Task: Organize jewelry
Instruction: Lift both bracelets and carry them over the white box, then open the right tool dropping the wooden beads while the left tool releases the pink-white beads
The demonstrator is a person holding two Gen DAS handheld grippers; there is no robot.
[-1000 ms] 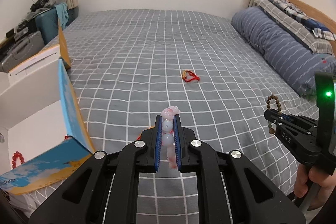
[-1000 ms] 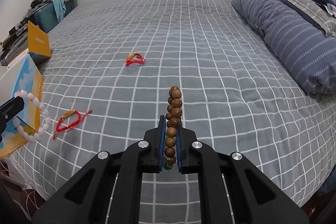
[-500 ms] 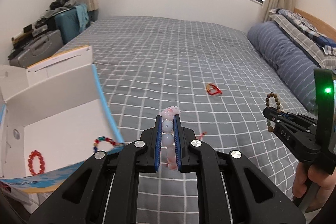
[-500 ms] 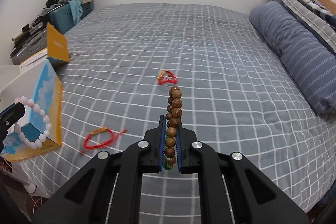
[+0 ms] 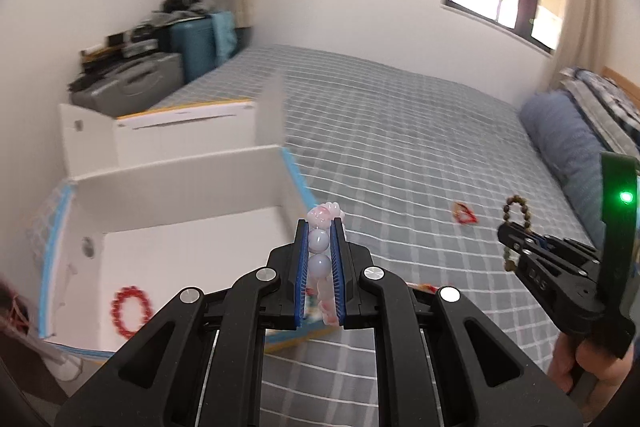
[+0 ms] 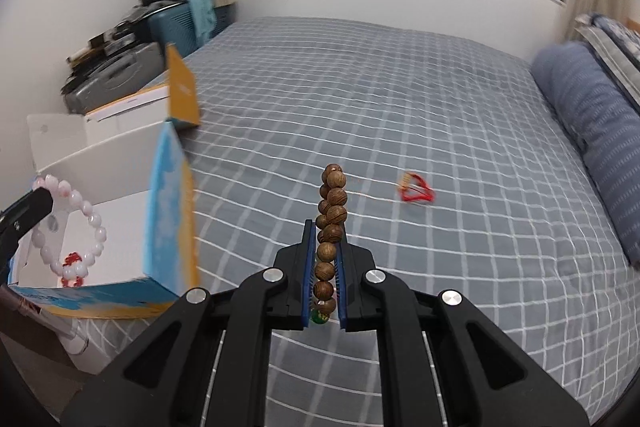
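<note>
Between my left tool's (image 5: 319, 259) blue pads sits the pale pink bead bracelet (image 5: 320, 251), clamped tight, loop sticking out past the tips and drooping under them. Left tool tilts downward, aimed over the near right corner of the open white box (image 5: 192, 227), which lies just ahead and to its left on the bed (image 5: 400, 131). Box floor holds a red bead bracelet (image 5: 130, 311), low and left of the left tool. From the right wrist view the pink bracelet (image 6: 76, 227) hangs as a full ring off the left tool's tip (image 6: 28, 207), over the box opening.

My right tool (image 6: 324, 267) also pitches down, pads pressed on the brown wooden bead bracelet (image 6: 330, 227); beads stack upright in a column above the tips, a green bead at the bottom between the pads. It is over bare bedspread, the box off to its left. My right hand (image 5: 580, 367) grips the handle at the lower right of the left view, the wooden loop (image 5: 516, 219) poking up from that tool (image 5: 520, 243).

Ahead and right of the right tool a red cord bracelet (image 6: 416, 189) lies flat on the bed, well apart from both tools. A bit of red cord (image 5: 424, 286) shows just right of the left tool's fingers, mostly hidden. Blue striped pillow (image 6: 592, 131) far right. Edges of frames are motion-blurred.
</note>
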